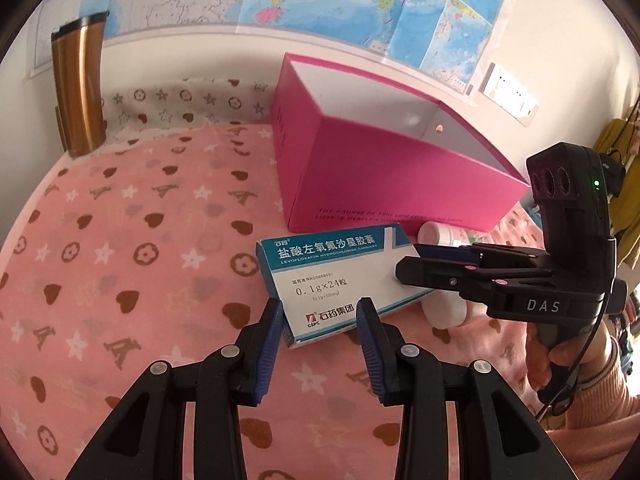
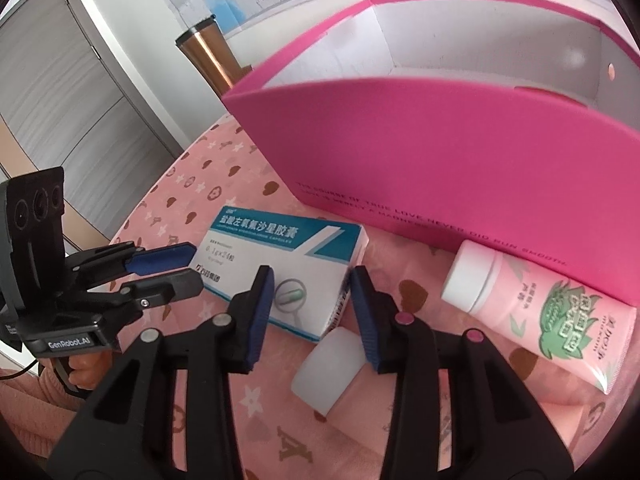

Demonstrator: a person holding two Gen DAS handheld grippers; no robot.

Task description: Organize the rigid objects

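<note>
A white and teal medicine box [image 1: 340, 280] [image 2: 280, 256] lies flat on the pink patterned blanket [image 1: 140, 240], in front of the open pink carton [image 1: 380, 168] [image 2: 440, 152]. My left gripper [image 1: 320, 308] [image 2: 198, 267] is shut on one end corner of the medicine box, both blue pads against it. My right gripper [image 2: 312, 276] [image 1: 408, 260] straddles the opposite end; the box's corner sits between its fingers with a small gap showing. A pink tube with a white cap [image 2: 536, 312] [image 1: 436, 234] lies against the carton's front wall.
A small white translucent piece [image 2: 332, 372] [image 1: 444, 312] lies on the blanket just under the right gripper. A copper tumbler [image 1: 80, 88] [image 2: 212, 56] stands at the back left by the wall with maps. A person's hand [image 1: 560, 356] holds the right gripper's handle.
</note>
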